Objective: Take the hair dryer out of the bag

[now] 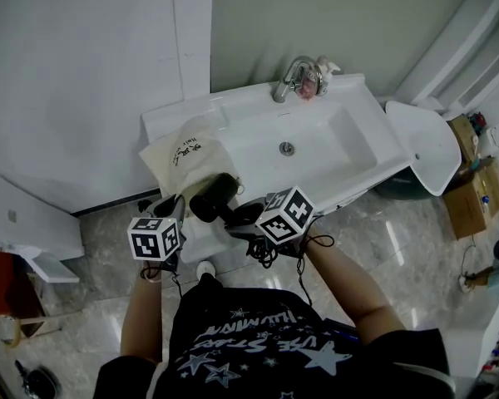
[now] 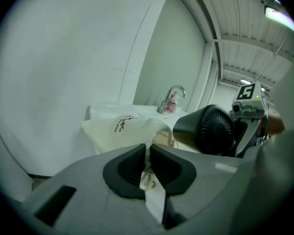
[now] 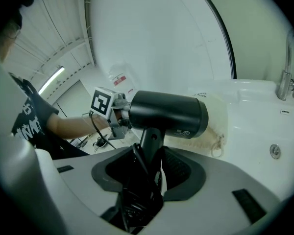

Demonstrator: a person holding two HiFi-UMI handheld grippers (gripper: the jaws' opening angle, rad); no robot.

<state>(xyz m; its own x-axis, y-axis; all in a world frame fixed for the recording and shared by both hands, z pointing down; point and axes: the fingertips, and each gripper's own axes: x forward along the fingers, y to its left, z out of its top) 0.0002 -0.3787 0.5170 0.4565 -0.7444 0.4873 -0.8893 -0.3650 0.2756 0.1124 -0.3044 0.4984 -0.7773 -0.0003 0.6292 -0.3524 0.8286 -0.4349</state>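
sink (image 1: pixel 333 152) w/ faucet (image 1: pixel 293 78) beside bag (image 1: pixel 190 153)

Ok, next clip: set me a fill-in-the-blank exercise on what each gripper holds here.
The right gripper grips the hair dryer by its ____.
The left gripper pinches the edge of the cream ____.
The hair dryer's body is ____ in colour.
Missing: handle; bag; black.

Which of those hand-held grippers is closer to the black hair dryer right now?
Right. The right hand-held gripper is clamped on the handle of the hair dryer. The left hand-held gripper sits just beside it, pinching the edge of the cloth bag.
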